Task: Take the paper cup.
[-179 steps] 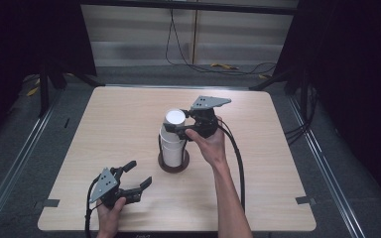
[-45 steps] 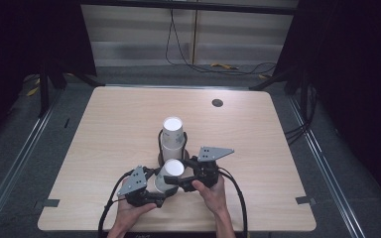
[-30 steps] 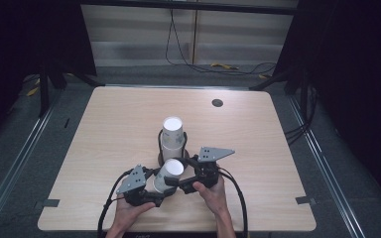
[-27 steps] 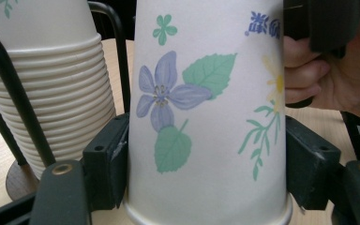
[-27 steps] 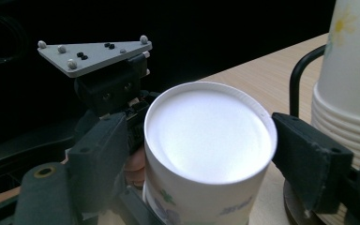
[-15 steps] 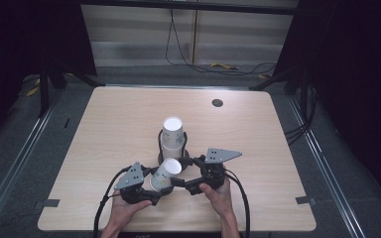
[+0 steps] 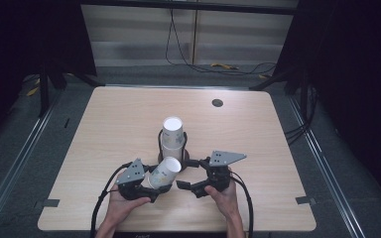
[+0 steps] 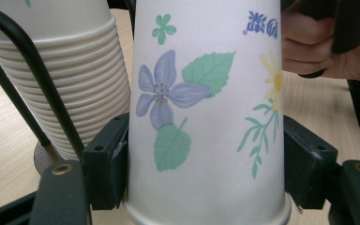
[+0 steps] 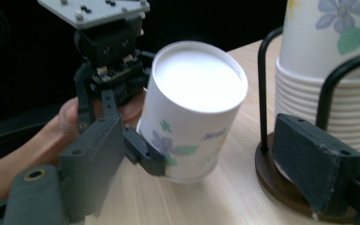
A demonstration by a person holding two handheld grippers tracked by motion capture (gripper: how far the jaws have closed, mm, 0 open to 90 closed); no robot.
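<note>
A white paper cup (image 7: pixel 164 172) with a flower print lies tilted, base up, near the table's front edge. My left gripper (image 7: pixel 159 179) is shut on it; in the left gripper view both pads (image 8: pixel 108 164) press the sides of the cup (image 8: pixel 206 108). My right gripper (image 7: pixel 186 173) stands open just right of the cup, and its jaws have just been opening. In the right gripper view the cup (image 9: pixel 194 108) sits ahead between the spread jaws, and only the left pad (image 9: pixel 143 154) is close to it.
A tall stack of the same cups (image 7: pixel 172 136) stands in a black wire holder (image 7: pixel 159 141) on a round base just behind both grippers. A small dark hole (image 7: pixel 217 103) sits at the table's back right. Cables trail off the front edge.
The right gripper's jaws have spread and drawn a little to the right off the cup. The cup now tilts in the left gripper alone.
</note>
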